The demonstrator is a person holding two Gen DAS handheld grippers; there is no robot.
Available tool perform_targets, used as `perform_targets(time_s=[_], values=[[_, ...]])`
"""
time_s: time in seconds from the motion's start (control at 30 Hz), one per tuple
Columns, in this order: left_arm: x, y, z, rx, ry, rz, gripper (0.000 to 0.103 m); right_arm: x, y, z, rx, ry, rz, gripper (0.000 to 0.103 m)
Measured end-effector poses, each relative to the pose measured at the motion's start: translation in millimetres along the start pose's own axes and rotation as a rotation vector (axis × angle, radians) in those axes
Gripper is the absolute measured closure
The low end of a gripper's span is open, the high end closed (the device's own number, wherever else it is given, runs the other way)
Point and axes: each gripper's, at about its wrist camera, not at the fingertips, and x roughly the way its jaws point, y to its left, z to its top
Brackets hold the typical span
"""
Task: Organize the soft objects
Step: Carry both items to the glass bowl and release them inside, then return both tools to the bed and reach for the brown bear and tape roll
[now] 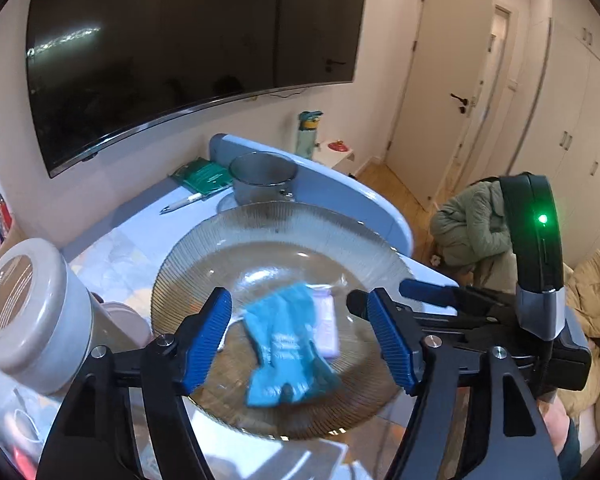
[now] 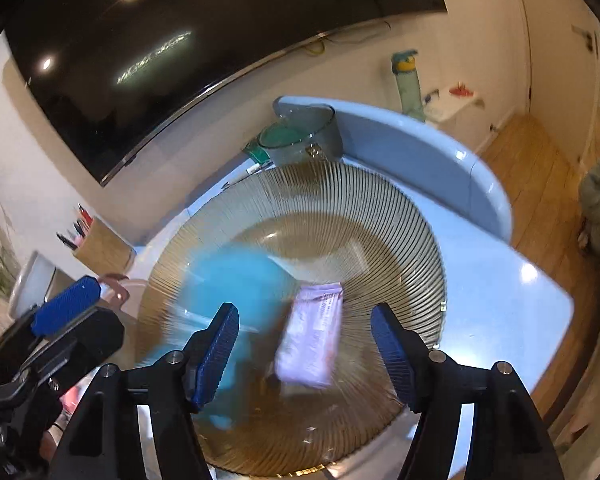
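A ribbed amber glass plate (image 1: 220, 240) (image 2: 380, 208) lies on the pale blue table. Inside it are a teal soft packet (image 1: 284, 344) (image 2: 236, 280), blurred, and a lilac packet (image 1: 328, 328) (image 2: 312, 344) beside it. My left gripper (image 1: 298, 294) hangs open over the plate, the teal packet below and between its blue pads, untouched. My right gripper (image 2: 305, 310) is open too, the lilac packet lying under the gap between its fingers. Both grippers hover side by side; the left one's finger (image 2: 66, 306) shows at the left of the right wrist view.
Behind the plate stand a grey glass mug (image 1: 260, 180), a green packet (image 1: 204, 176) and a pen (image 1: 184, 202). A jar with a grey lid (image 1: 28, 304) stands at the left. A person in a green jacket (image 1: 472, 224) crouches on the floor beyond the table's raised edge.
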Motion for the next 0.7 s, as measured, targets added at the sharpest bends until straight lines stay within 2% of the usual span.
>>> perform_targets(time_s=[0.2,0.37,0.53,0.63,0.7], values=[[-53,-1,-8,0.009,-0.05,-0.07,0.034,-34,26,-14,-0.092,-0.06,-0.01,0.036],[-124,28,-27,-0.039,-0.117,-0.051,0.034,-68,78,-37,-0.219,-0.112,0.066,0.036],[-207,78,-48,-0.106,-0.191,0.094,0.034,-98,143,-61,-0.356,-0.152,0.189,0.036],[-264,112,-65,-0.146,-0.243,0.241,0.029,-108,187,-79,-0.446,-0.158,0.283,0.034],[-304,134,-80,-0.166,-0.274,0.372,0.024,-108,217,-93,-0.509,-0.15,0.335,0.028]])
